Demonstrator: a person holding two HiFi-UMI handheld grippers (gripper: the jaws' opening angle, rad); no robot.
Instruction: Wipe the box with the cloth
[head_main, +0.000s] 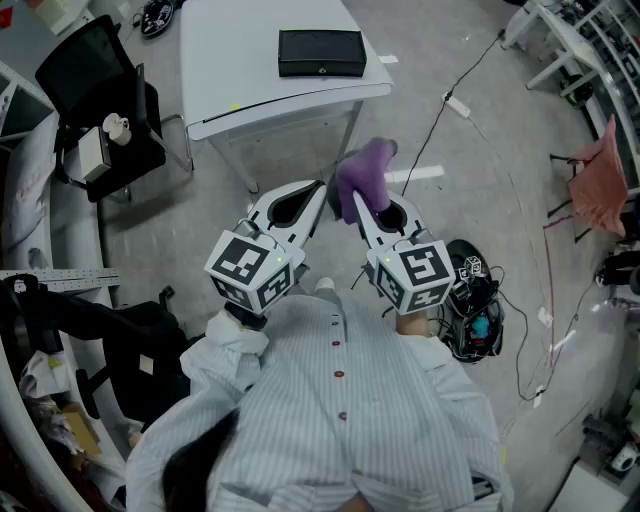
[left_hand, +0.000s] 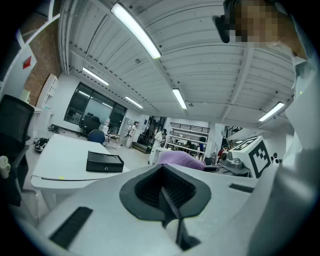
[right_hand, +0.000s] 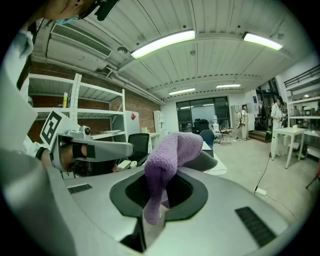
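Observation:
A flat black box (head_main: 321, 53) lies on the white table (head_main: 240, 90) ahead; in the left gripper view the box (left_hand: 104, 161) sits at mid-left on the table. My right gripper (head_main: 352, 208) is shut on a fuzzy purple cloth (head_main: 363, 175), which sticks up out of its jaws; the cloth (right_hand: 167, 160) hangs over the jaws in the right gripper view. My left gripper (head_main: 322, 190) is held beside it, jaws closed with nothing between them. Both grippers are raised near my chest, well short of the table. The purple cloth (left_hand: 181, 159) peeks over the left gripper's tip.
A black chair (head_main: 95, 95) with small items stands left of the table. Cables and a power strip (head_main: 456, 104) run across the floor at right. A bag of gear (head_main: 475, 305) lies by my right side, and a red cloth (head_main: 600, 185) hangs on a frame at far right.

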